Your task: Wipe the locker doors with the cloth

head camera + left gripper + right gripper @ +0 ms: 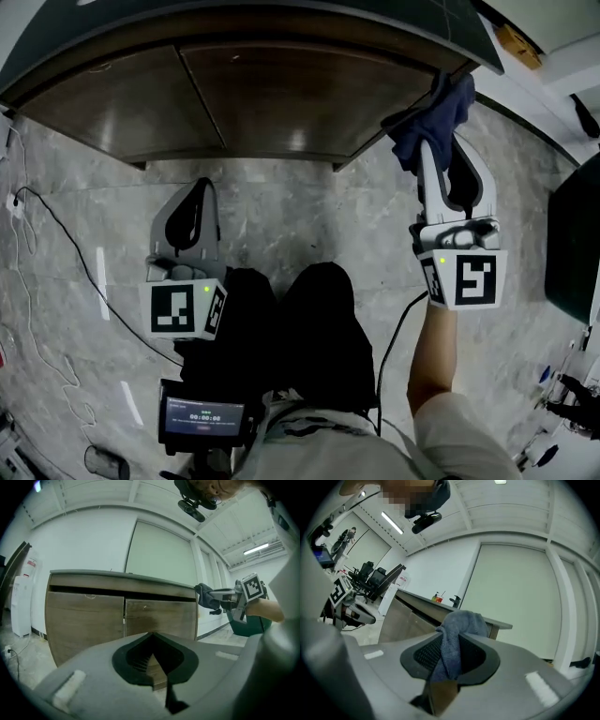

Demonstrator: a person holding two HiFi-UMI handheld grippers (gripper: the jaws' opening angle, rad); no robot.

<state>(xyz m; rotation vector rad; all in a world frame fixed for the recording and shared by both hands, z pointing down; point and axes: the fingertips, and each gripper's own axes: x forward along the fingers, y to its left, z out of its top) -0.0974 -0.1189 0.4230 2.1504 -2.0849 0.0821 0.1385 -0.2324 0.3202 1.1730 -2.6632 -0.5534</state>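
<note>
Grey marbled floor [309,202], white wall [93,545] behind. Locker [187,23] ahead, 2 brown doors [291,94], both closed. Right tool [439,150] clenched on blue cloth [433,112] by the locker's right corner; contact unclear. Left tool [201,186] closed on nothing, over open floor before the doors. Cable [66,239] trails at left, apart from both tools.

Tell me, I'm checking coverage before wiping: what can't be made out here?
- Head view: locker doors, steeply foreshortened, dirt unreadable.
- Head view: cloth bunch hides whether it touches the locker top.
- Right gripper view: items on that top too small to identify.
- Left gripper view: left claw body covers the doors' lower part.
</note>
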